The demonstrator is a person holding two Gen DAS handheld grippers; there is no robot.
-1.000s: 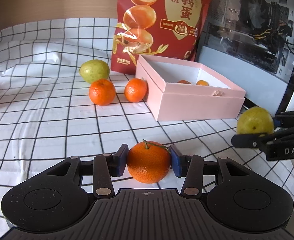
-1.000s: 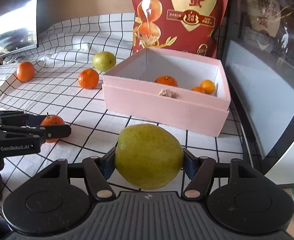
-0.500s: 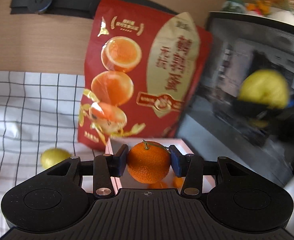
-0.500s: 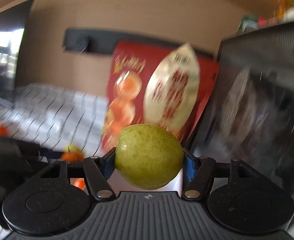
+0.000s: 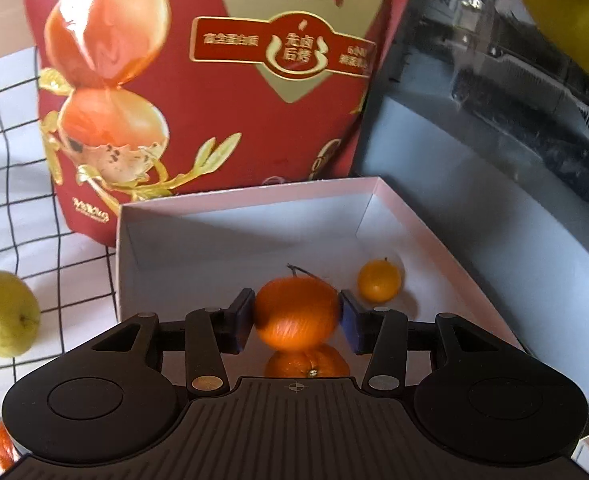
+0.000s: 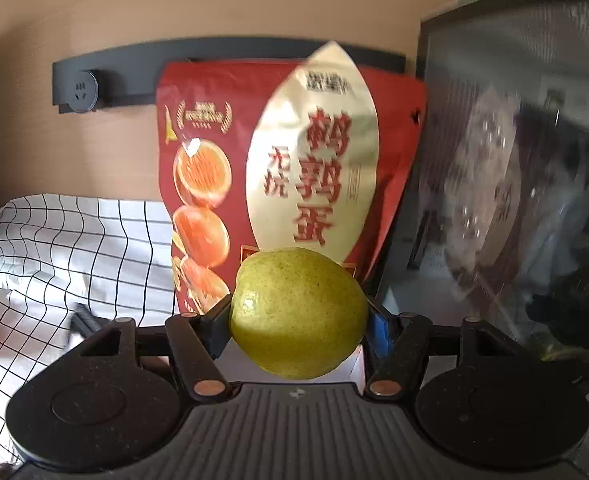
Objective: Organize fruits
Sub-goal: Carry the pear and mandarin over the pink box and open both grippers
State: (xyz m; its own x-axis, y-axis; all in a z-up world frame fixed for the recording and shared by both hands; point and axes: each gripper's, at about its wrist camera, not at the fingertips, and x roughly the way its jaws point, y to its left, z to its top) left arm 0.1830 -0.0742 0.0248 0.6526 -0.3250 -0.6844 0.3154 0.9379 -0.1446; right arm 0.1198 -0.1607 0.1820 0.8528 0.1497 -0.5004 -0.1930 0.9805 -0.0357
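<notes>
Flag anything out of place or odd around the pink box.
Nothing looks spilled or damaged. The pink box sits flat and open, holding a small orange and another orange. One green pear lies outside on the checked cloth.

inside the pink box we see bare floor from 10 to 12 o'clock; a small orange sits at 1 o'clock. the red bag walls off 12 o'clock, and the dark glass case blocks 2 o'clock.

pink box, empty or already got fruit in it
Not empty. Two orange fruits lie inside the pink box: a small one and another below the left gripper.
</notes>
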